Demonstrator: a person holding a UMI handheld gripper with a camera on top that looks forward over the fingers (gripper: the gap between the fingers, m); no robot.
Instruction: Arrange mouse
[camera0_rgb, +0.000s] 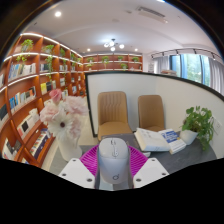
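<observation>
A white mouse (113, 160) is held between the closed magenta pads of the gripper (113, 168), at lower centre, above the desk (175, 160). It is best kept level and set down squarely, clear of the vase (68, 148) at left.

White mouse (113, 159) between magenta pads (91, 160) of white gripper (113, 176). Pale pink flowers (64, 113) in white vase (69, 148). Tan chairs (113, 113). Green plant (201, 122). Grey table (185, 160). Orange-brown bookshelves (35, 85).
</observation>
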